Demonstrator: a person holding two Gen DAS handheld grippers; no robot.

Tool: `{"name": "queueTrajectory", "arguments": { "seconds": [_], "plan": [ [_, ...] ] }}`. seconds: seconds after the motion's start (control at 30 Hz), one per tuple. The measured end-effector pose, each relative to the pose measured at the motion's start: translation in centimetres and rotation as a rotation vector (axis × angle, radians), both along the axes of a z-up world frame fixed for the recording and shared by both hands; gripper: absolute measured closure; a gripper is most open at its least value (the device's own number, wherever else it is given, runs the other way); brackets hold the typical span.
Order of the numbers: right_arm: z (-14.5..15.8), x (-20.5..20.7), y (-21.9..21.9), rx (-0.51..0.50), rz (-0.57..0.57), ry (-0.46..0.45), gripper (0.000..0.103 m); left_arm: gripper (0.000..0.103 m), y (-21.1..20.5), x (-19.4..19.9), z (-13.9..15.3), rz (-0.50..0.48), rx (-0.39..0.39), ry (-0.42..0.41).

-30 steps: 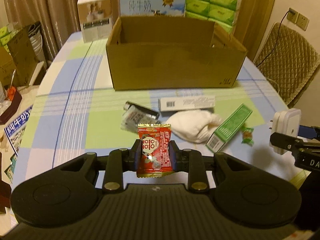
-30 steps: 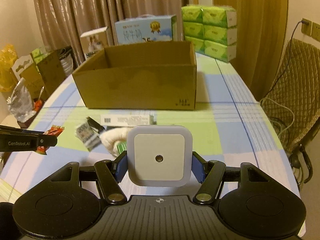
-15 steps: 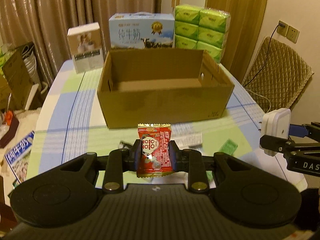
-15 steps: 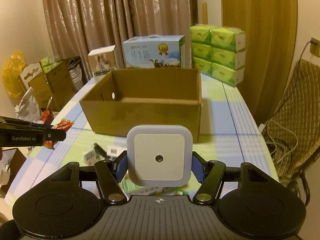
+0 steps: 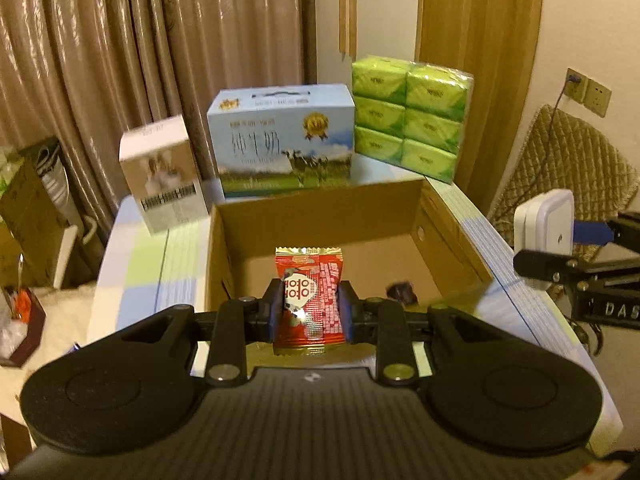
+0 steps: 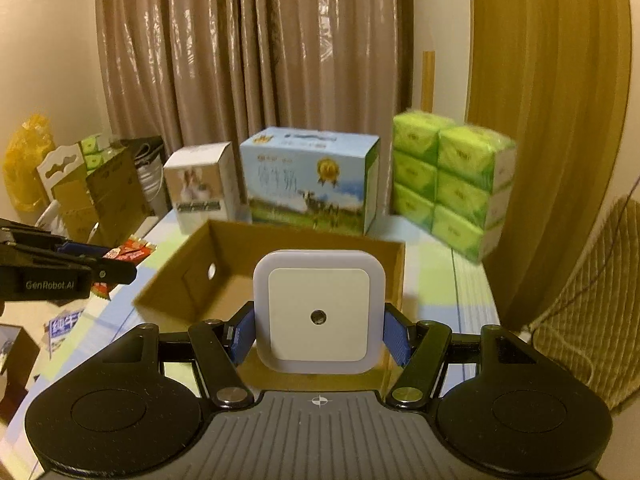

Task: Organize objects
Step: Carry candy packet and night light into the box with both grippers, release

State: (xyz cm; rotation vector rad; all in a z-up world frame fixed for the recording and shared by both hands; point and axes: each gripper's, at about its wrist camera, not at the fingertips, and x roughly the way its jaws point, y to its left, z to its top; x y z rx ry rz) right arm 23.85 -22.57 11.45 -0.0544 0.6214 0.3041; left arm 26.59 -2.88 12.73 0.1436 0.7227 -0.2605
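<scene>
My left gripper is shut on a red candy packet, held upright over the near part of the open cardboard box. A small dark item lies on the box floor. My right gripper is shut on a white square night light, also above the box's near edge. In the left wrist view the night light and right gripper show at the right edge. In the right wrist view the left gripper's fingers and the candy packet show at the left.
Behind the box stand a blue milk carton, a small white box and a stack of green tissue packs. A quilted chair is at the right. Bags and cartons sit on the floor at the left.
Both grippers have risen and moved forward from above the loose items on the table to above the box. Each keeps its grip on its object.
</scene>
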Motion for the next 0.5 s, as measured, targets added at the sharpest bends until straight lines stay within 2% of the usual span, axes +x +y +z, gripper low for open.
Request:
{"name": "queueTrajectory", "arguments": {
  "seconds": [0.2,0.5],
  "plan": [
    [-0.7,4.3,0.3,0.006,-0.006,0.048,0.041,0.079,-0.5,3.4,-0.7,0.01,0.019,0.025],
    [-4.3,7.3,0.7,-0.004,-0.014,0.134,0.041,0.079,-1.0,6.2,-4.0,0.001,0.02,0.085]
  ]
}}
